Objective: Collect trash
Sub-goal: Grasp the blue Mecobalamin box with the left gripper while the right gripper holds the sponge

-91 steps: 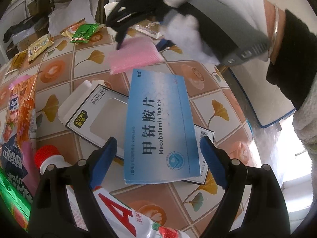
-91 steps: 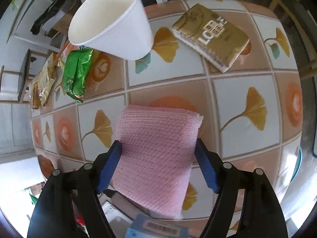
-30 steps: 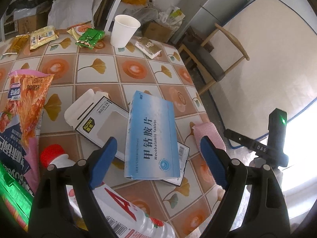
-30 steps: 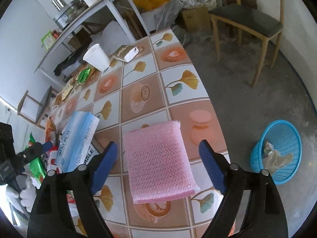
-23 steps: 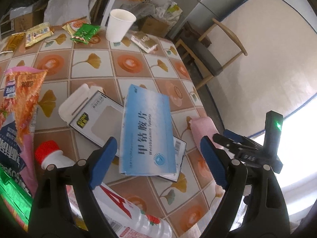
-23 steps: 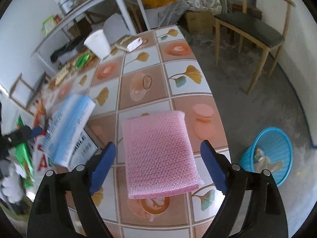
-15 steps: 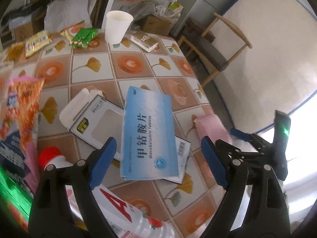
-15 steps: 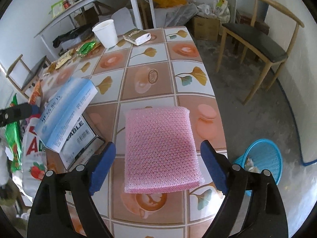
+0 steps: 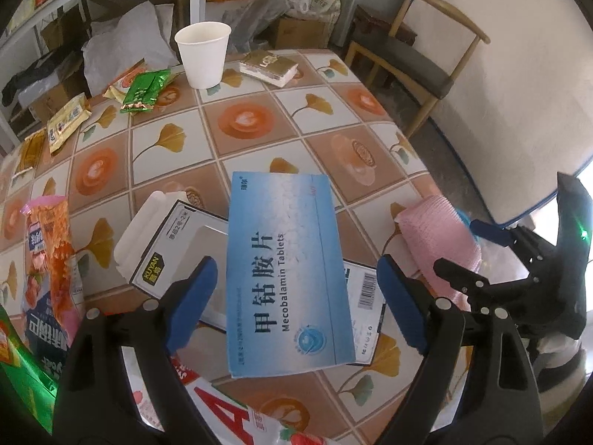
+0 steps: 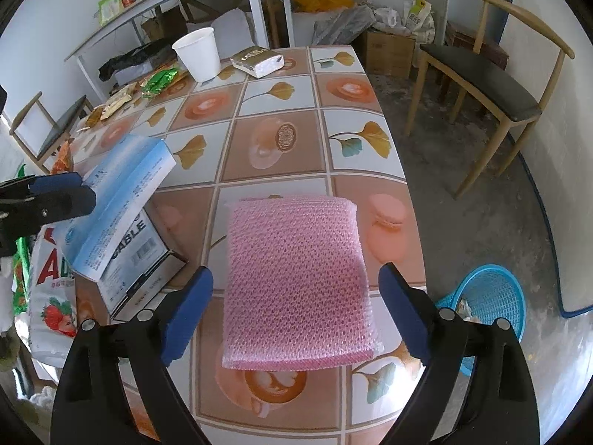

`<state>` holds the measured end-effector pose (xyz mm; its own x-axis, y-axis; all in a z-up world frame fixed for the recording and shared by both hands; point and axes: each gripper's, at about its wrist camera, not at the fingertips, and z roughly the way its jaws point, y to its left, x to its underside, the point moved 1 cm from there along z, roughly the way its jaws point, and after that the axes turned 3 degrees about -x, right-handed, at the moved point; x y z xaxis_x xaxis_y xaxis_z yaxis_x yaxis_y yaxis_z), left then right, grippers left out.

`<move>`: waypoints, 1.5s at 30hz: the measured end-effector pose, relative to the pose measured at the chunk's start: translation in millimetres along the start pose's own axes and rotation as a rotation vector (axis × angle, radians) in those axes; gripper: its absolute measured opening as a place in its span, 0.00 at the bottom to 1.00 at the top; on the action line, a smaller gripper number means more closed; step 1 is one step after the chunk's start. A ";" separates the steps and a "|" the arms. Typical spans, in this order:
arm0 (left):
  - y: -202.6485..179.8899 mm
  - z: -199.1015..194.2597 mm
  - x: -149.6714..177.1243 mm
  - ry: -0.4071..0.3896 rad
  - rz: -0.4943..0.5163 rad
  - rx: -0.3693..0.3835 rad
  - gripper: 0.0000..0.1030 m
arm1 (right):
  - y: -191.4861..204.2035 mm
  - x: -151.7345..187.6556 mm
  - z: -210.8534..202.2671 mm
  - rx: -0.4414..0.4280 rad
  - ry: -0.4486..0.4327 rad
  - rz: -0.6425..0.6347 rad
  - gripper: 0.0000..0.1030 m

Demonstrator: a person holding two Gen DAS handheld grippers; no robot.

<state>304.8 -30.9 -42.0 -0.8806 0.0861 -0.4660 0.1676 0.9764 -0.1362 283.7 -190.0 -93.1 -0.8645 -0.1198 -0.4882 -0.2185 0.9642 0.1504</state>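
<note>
A blue tablet box (image 9: 289, 278) hangs tilted over a white cable box (image 9: 166, 244), and my left gripper (image 9: 296, 265) is shut on its long sides. The right wrist view shows the same blue box (image 10: 122, 193) raised at an angle, one left finger (image 10: 55, 183) against its edge. My right gripper (image 10: 295, 272) is shut on a pink mesh foam pad (image 10: 296, 278), holding it above the table's near right corner. From the left wrist view that pink pad (image 9: 437, 237) shows beside the table edge. A blue basket (image 10: 496, 296) holding some scraps stands on the floor at the lower right.
At the table's far end stand a white paper cup (image 9: 203, 55), a gold-topped tissue pack (image 9: 268, 66) and a green wrapper (image 9: 146, 91). Snack bags (image 9: 48, 244) and a red-lettered bottle (image 9: 229, 415) crowd the near left. A wooden chair (image 10: 481, 81) stands right of the table.
The right gripper has brought the pink pad from beside the cup to the table's near right corner. Both views have rolled; the left gripper drifted sideways, still holding the blue box.
</note>
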 end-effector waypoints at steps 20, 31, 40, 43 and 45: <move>-4.3 23.8 -0.1 0.036 0.027 -0.078 0.77 | 6.1 -0.7 25.8 0.033 0.044 -0.015 0.86; -0.8 21.1 3.0 0.017 0.004 -0.065 0.67 | 9.1 3.0 25.3 0.047 0.063 -0.012 0.80; 1.6 13.7 4.5 -0.026 -0.025 -0.040 0.66 | 5.4 4.8 19.1 0.037 0.041 0.017 0.78; 3.2 10.7 4.6 -0.041 -0.038 -0.035 0.66 | 1.8 4.6 16.5 0.026 0.035 0.046 0.77; 4.8 6.9 4.3 -0.054 -0.051 -0.022 0.66 | 0.2 4.0 14.7 0.017 0.033 0.063 0.77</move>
<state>304.9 -27.2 -50.7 -0.8625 0.0256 -0.5054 0.1123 0.9835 -0.1417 286.8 -186.8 -107.7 -0.8908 -0.0664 -0.4495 -0.1557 0.9740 0.1647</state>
